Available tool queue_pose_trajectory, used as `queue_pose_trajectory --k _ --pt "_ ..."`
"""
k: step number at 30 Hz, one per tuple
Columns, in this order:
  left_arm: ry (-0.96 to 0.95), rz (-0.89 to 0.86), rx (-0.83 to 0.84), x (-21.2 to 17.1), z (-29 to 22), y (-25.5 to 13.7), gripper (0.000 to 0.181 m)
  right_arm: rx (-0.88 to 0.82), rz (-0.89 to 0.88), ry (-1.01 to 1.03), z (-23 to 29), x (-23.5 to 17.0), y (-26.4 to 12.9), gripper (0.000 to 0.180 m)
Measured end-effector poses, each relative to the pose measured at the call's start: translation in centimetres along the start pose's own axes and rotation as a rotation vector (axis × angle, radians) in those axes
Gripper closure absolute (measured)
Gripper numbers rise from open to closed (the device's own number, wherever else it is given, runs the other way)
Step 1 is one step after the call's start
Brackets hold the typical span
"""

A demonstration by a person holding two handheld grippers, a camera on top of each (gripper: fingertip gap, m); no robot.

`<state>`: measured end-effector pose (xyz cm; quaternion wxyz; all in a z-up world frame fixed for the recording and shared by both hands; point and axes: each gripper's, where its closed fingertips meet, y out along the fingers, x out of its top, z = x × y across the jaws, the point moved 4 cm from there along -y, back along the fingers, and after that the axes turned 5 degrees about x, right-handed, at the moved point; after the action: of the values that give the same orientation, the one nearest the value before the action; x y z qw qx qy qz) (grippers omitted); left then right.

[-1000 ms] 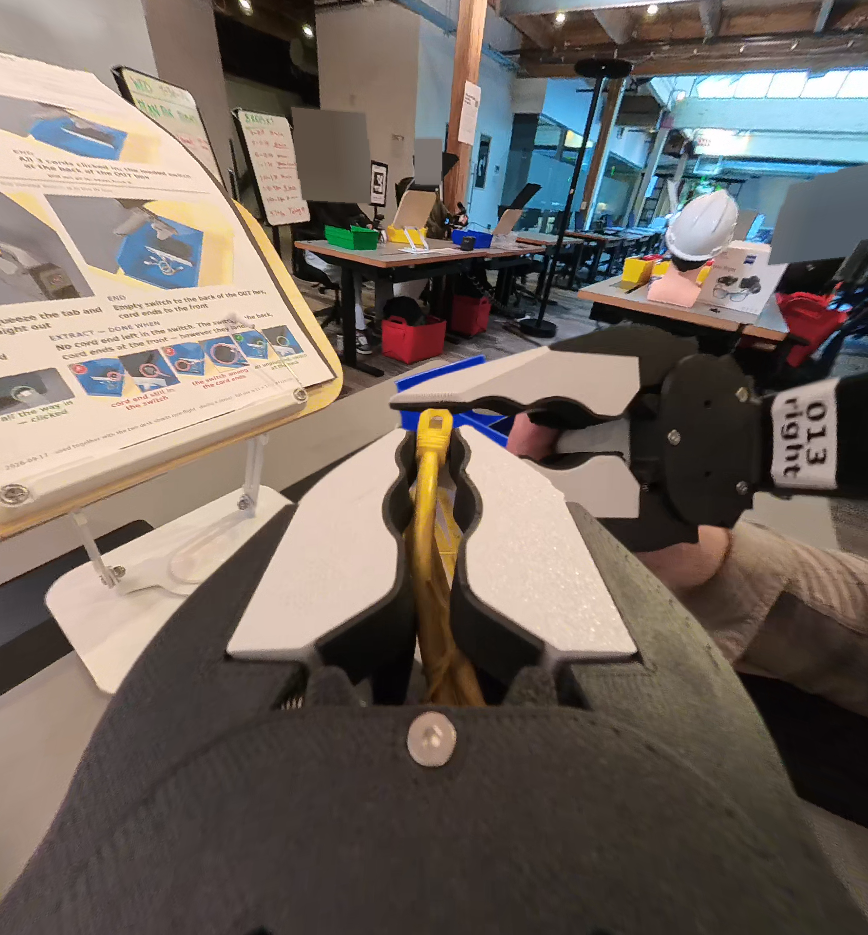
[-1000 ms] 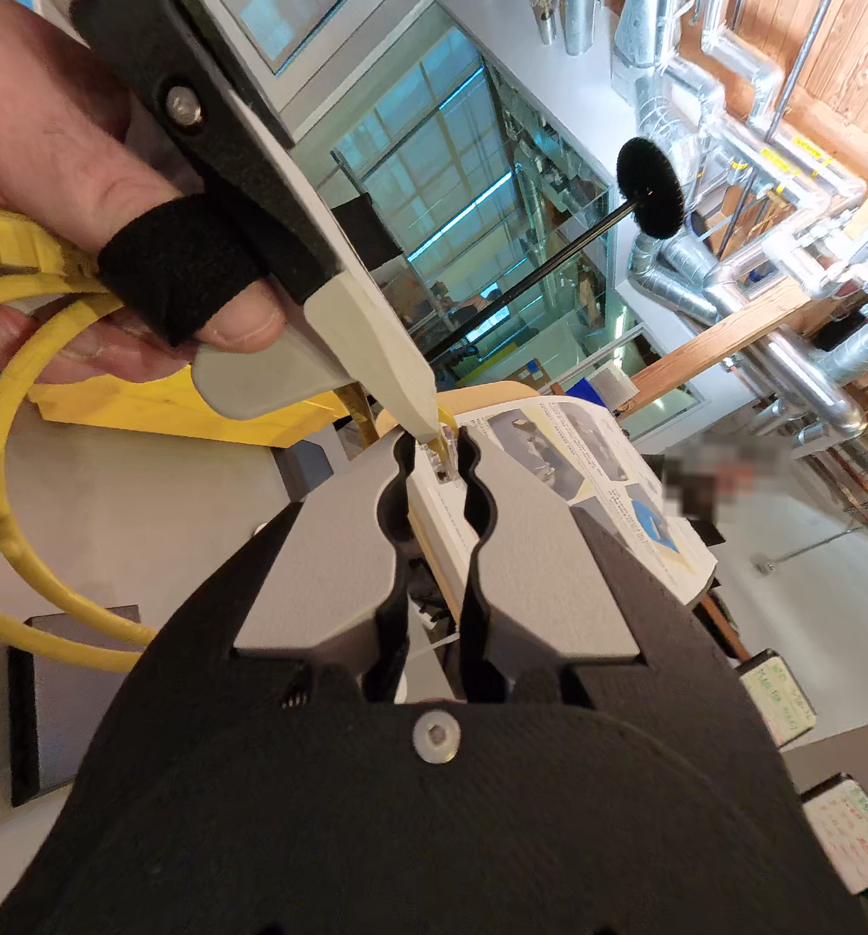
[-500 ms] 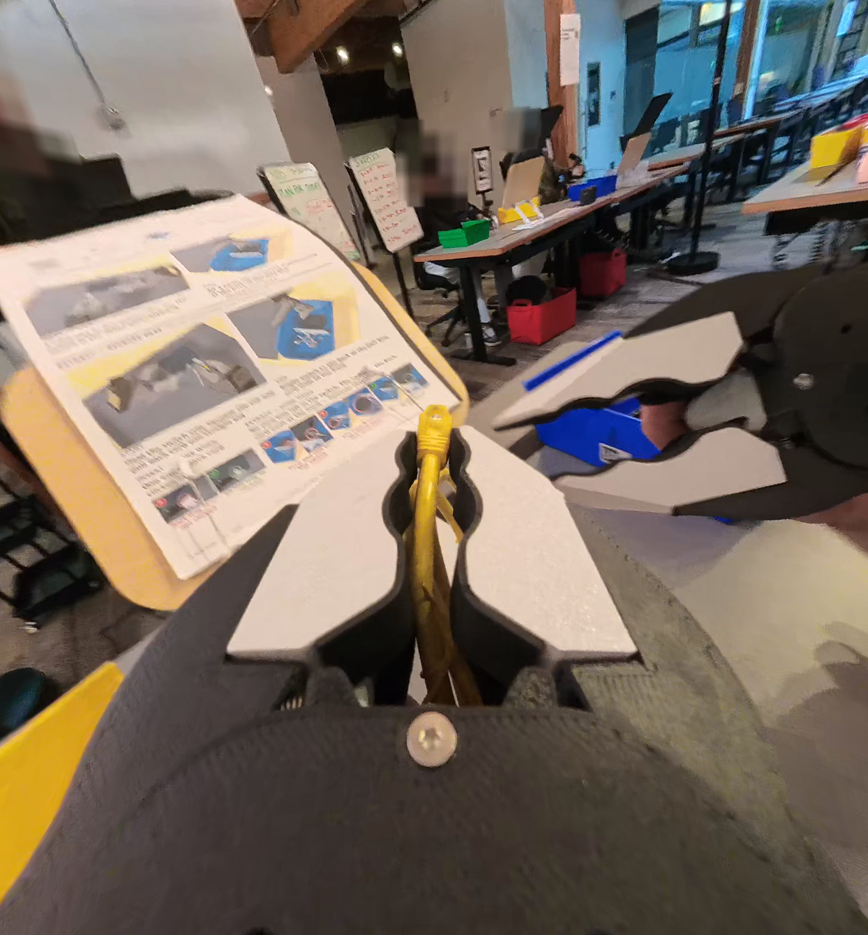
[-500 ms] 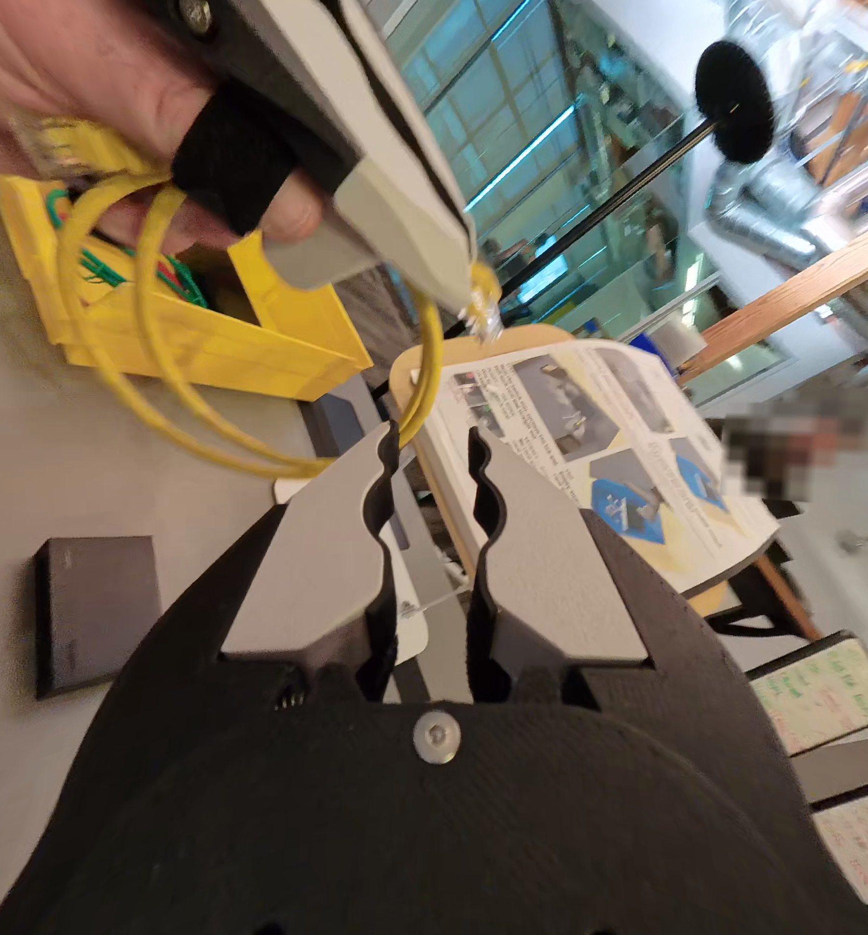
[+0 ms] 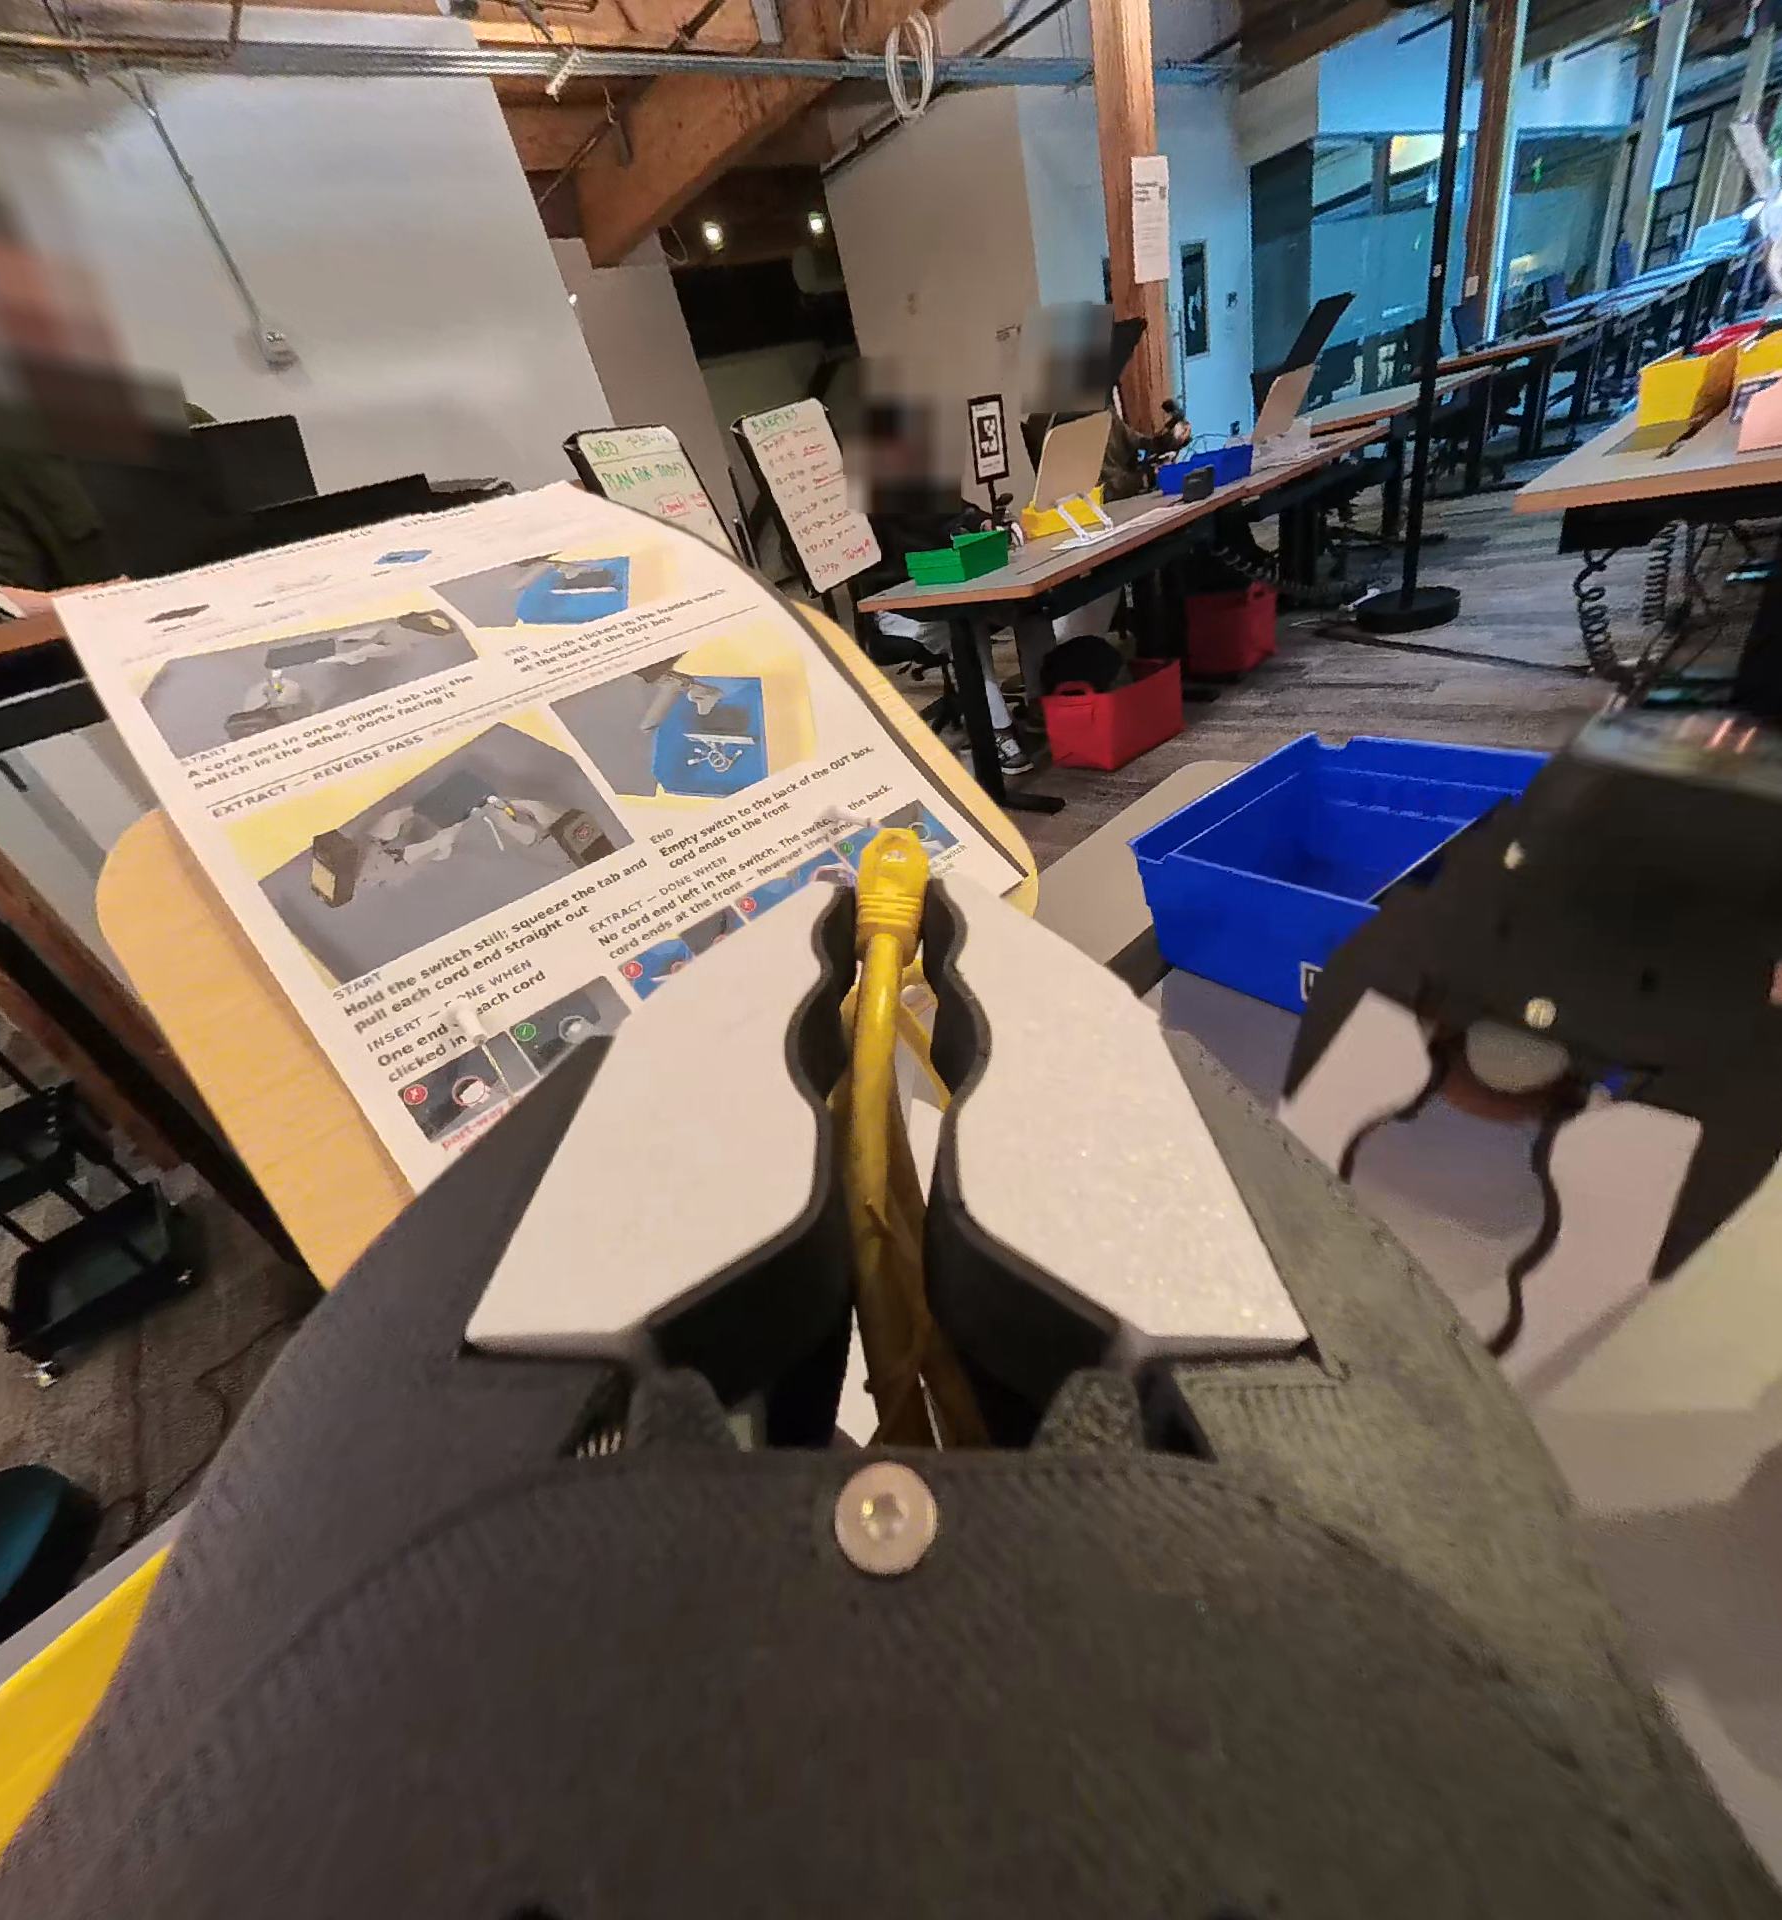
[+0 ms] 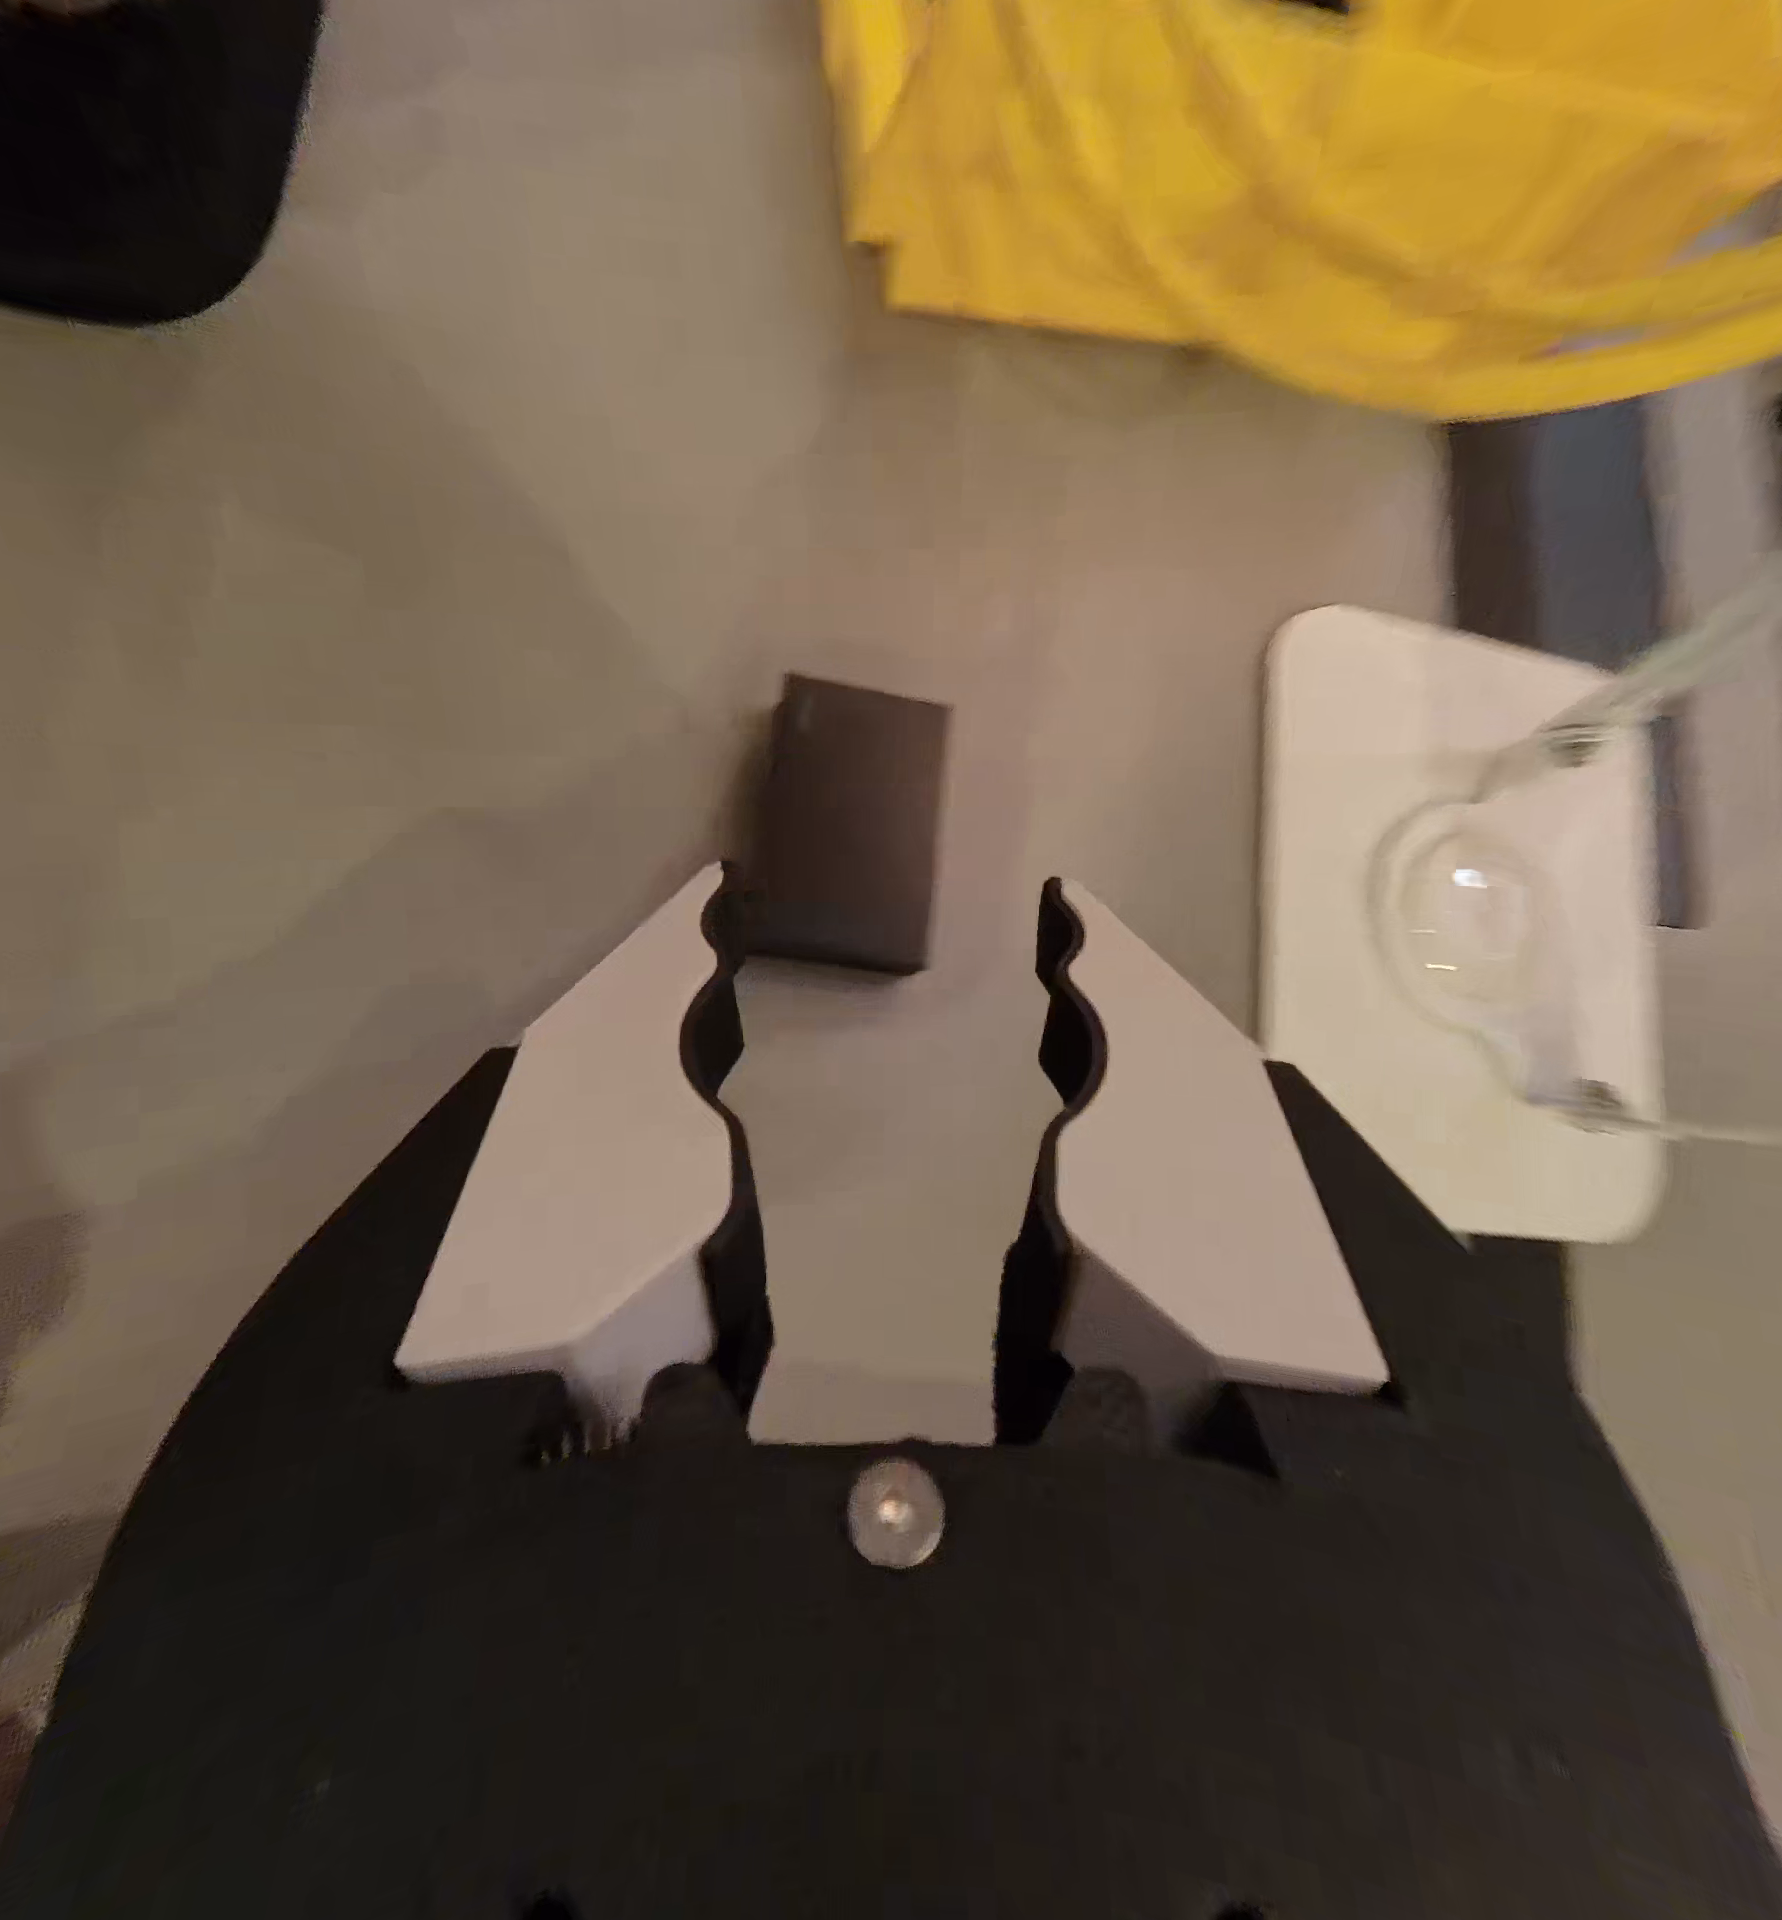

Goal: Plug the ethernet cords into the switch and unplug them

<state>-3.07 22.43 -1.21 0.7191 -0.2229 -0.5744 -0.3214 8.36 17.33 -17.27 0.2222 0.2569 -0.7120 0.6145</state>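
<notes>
The left gripper (image 5: pixel 889 894) is clamped on a yellow ethernet cord (image 5: pixel 879 1039), whose boot and plug stick up just past the fingertips while the cable runs back between the jaws. To its right, the right gripper (image 5: pixel 1427 1132) hangs with jaws apart, pointing down at the grey counter (image 5: pixel 1230 1023).

In the right wrist view, the right gripper (image 6: pixel 885 896) stands wide and empty above the same grey counter (image 6: pixel 347 727). The small black switch (image 6: pixel 851 821) lies flat there, just ahead of the left fingertip. Beside it to the right sits a white stand base (image 6: pixel 1448 914) with a clear mount; farther on, a blurred yellow bin (image 6: pixel 1282 177).

Behind the cord, an instruction sheet (image 5: pixel 471 769) leans on a wooden board (image 5: pixel 232 1018). A blue bin (image 5: pixel 1302 862) rests farther along the counter. Beyond lie an open workroom with long desks (image 5: pixel 1074 571), red bags on the floor (image 5: pixel 1110 712), whiteboards (image 5: pixel 804 488), wooden beams (image 5: pixel 679 114) and posts.
</notes>
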Motion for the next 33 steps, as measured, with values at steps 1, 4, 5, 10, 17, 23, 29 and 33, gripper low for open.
queue_pose_trajectory --k 1,4,5,10,17,23,29,33 --pt "-0.004 -0.002 0.003 -0.1 0.2 -0.1 0.168 0.049 0.040 0.005 0.5 -0.4 1.2 0.125" --pt "-0.015 -0.016 0.012 0.2 0.9 -0.6 0.168 0.121 0.165 0.035 1.3 -1.9 4.5 0.118" --pt "-0.026 -0.028 0.012 0.5 1.0 -0.8 0.168 0.110 0.190 0.043 1.1 -2.3 5.4 0.113" --pt "-0.022 -0.065 0.035 1.5 1.5 -1.8 0.168 0.118 0.284 0.082 1.2 -3.4 8.1 0.102" --pt "-0.035 -0.085 0.041 2.0 2.0 -2.3 0.168 0.112 0.310 0.120 0.7 -4.3 8.9 0.121" --pt "-0.043 -0.107 0.057 2.5 2.8 -3.0 0.168 0.079 0.340 0.062 0.5 -4.5 8.1 0.103" --pt "-0.061 -0.143 0.080 3.4 4.0 -4.2 0.168 0.038 0.422 -0.019 1.4 -3.4 8.8 0.107" --pt "-0.074 -0.160 0.084 3.7 4.5 -4.8 0.168 0.063 0.346 0.053 1.0 -3.3 8.7 0.124"
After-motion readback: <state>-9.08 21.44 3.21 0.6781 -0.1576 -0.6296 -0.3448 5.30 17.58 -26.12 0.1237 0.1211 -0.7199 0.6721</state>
